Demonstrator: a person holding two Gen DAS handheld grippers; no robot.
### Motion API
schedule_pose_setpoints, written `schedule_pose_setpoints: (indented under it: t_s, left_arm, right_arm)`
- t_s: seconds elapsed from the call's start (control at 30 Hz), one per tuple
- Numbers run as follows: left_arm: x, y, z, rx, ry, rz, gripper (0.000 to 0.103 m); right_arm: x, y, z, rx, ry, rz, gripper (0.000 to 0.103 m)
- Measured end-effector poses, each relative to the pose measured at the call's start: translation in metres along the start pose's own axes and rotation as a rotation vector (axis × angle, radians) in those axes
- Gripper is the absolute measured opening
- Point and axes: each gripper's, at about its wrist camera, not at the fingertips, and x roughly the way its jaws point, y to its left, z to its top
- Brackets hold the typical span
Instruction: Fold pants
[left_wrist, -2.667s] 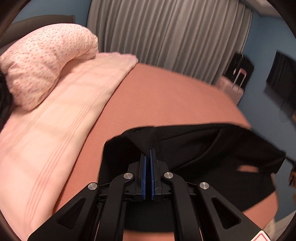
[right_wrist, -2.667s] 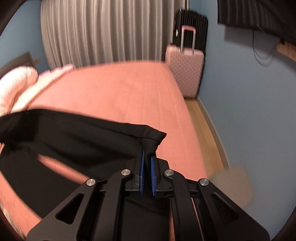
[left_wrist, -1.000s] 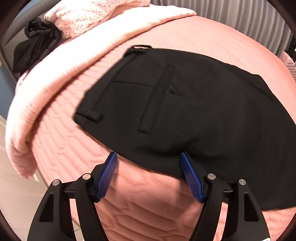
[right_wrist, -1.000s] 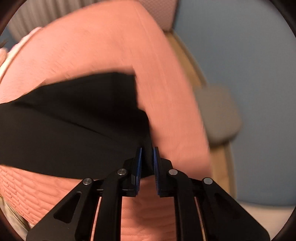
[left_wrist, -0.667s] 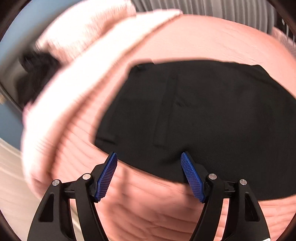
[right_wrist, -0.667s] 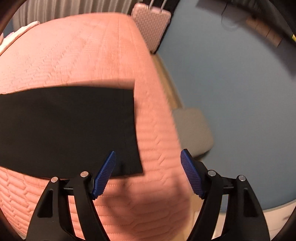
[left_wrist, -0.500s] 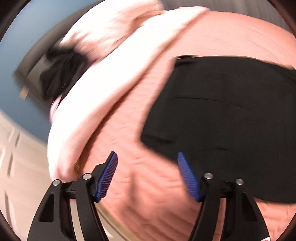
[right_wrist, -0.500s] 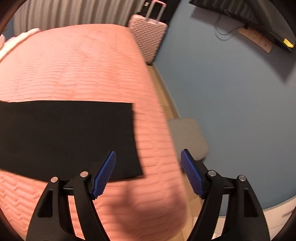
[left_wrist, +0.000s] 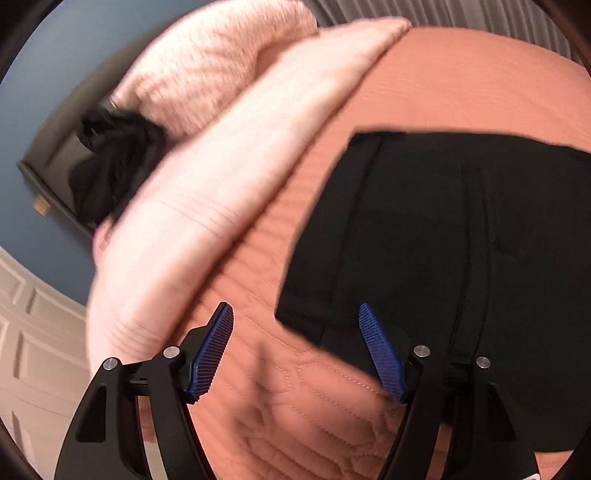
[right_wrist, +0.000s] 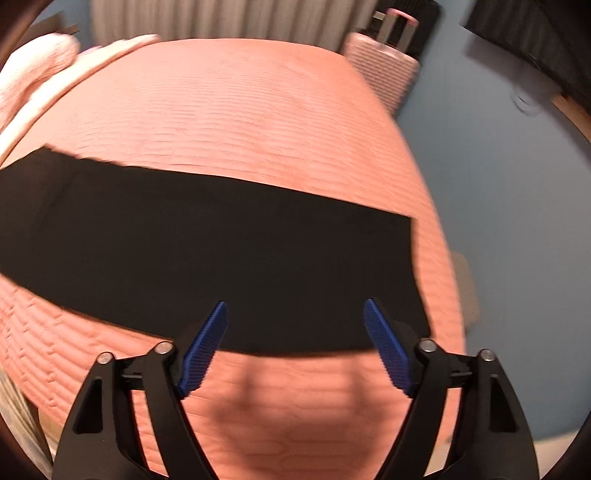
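Spread flat on one bed: one pair of black pants, lying as a long single band across the coral cover, so apparently already doubled leg over leg. Waistband end toward the pillow side, with belt loops and a pocket line showing in the left view; hem end squared off near the bed's right edge in the right view. Left to do, by this reading: at least one fold along the length, hems brought toward the waist, maybe a second after that. No lengthwise fold yet visible.

Further counted, biggest down: one pale pink blanket folded along the bed's head side, just beside the pants but apart from them; one speckled pink pillow behind it; one pink suitcase against the far wall; one dark crumpled bundle by the pillow, possibly another garment, too blurred to say.

Two grippers, both empty. Left gripper: fingers just spread wider, well apart, nothing pressed between; waistband corner lying below and between them, right pad over the cloth. Right gripper: fingers just opened wide, hovering over the near edge of the leg end, cloth beneath and not gripped.
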Motion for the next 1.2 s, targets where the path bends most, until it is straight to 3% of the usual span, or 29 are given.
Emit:
schedule_pose_setpoints:
  t_s: [0.1, 0.17, 0.27, 0.33, 0.4, 0.43, 0.5, 0.57, 0.7, 0.83, 1.03, 1.2]
  left_arm:
    - [-0.044, -0.009, 0.002, 0.008, -0.090, 0.101, 0.069]
    - [-0.076, -0.024, 0.005, -0.014, -0.135, 0.051, 0.069]
    - [-0.114, -0.073, 0.007, 0.038, -0.183, -0.046, 0.072]
    - [-0.117, -0.114, 0.007, 0.111, -0.161, -0.071, 0.078]
    - [-0.113, -0.145, 0.002, 0.170, -0.099, -0.053, 0.078]
    - [-0.118, -0.150, -0.002, 0.161, -0.107, -0.073, 0.078]
    - [-0.138, -0.153, -0.005, 0.110, -0.142, -0.149, 0.077]
    - [-0.153, -0.166, -0.011, 0.087, -0.146, -0.227, 0.077]
    - [-0.193, -0.221, -0.024, 0.164, -0.158, -0.299, 0.077]
    - [-0.247, -0.257, -0.043, 0.279, -0.247, -0.324, 0.078]
    - [-0.280, -0.259, -0.056, 0.314, -0.263, -0.358, 0.083]
    - [-0.293, -0.254, -0.063, 0.298, -0.264, -0.347, 0.084]
  right_arm:
    - [0.010, -0.033, 0.023, 0.111, -0.034, 0.066, 0.078]
    - [0.038, -0.038, 0.039, 0.121, 0.003, 0.126, 0.078]
    - [0.106, -0.039, 0.062, 0.114, 0.099, 0.200, 0.078]
    - [0.143, -0.053, 0.062, 0.139, 0.182, 0.104, 0.078]
    - [0.129, -0.096, 0.053, 0.323, 0.126, 0.143, 0.077]
    - [0.115, -0.113, 0.044, 0.388, 0.096, 0.152, 0.078]
    - [0.088, -0.140, 0.018, 0.486, 0.044, 0.179, 0.078]
    - [0.075, -0.154, -0.018, 0.545, 0.064, 0.184, 0.078]
    - [0.082, -0.146, -0.060, 0.603, 0.131, 0.259, 0.078]
    - [0.076, -0.122, -0.058, 0.559, 0.090, 0.235, 0.080]
    - [0.083, -0.110, -0.059, 0.595, 0.060, 0.307, 0.091]
    - [0.092, -0.101, -0.059, 0.612, 0.060, 0.322, 0.092]
